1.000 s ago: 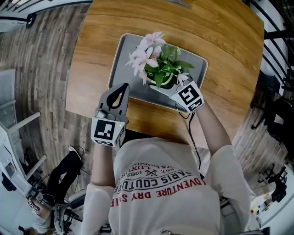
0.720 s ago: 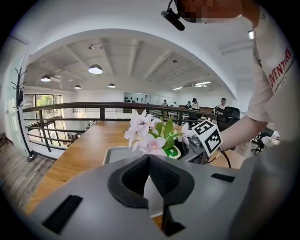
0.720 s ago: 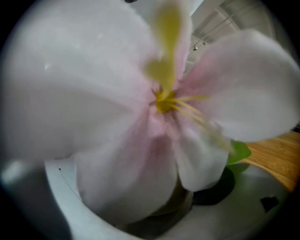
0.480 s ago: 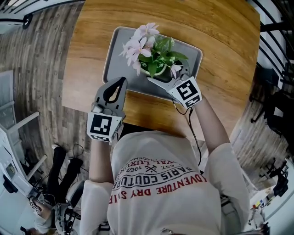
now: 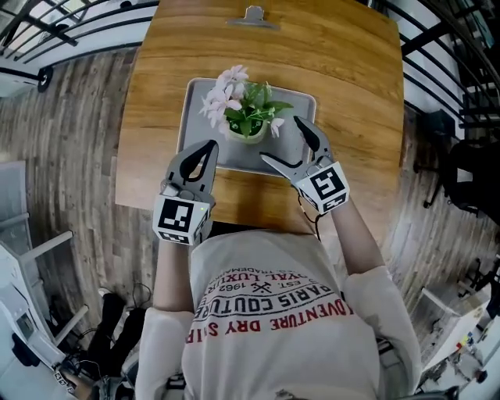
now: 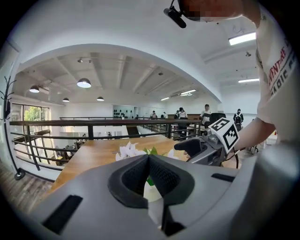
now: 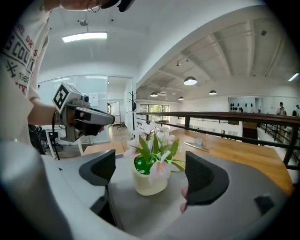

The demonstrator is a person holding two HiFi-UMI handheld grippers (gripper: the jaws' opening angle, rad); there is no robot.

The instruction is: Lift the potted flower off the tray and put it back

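Potted flower (image 5: 247, 117) stands upright on the grey tray (image 5: 197, 117), toward the middle of the tray and a little nearer its far side. Its cream pot holds green leaves and pale pink blossoms, most of which lean toward the person's left. The tray lies on the wooden desk (image 5: 351, 94), and a metal clip (image 5: 252, 16) rests at the desk's far edge, well apart from the tray.

The right tool (image 5: 282, 141) has its jaws spread wide and holds nothing. It reaches over the tray's right part, with the pot just ahead of the opening. In the right gripper view the pot shows between the two dark pads (image 7: 99, 169) but beyond them, touching neither.

The left tool (image 5: 210, 146) has its jaws pressed together with nothing between them. Its tip hangs over the tray's near left part, near the pot but apart from it. In the left gripper view the blossoms and the pot show just past the closed tip.

The person wears a white printed shirt (image 5: 273, 312).
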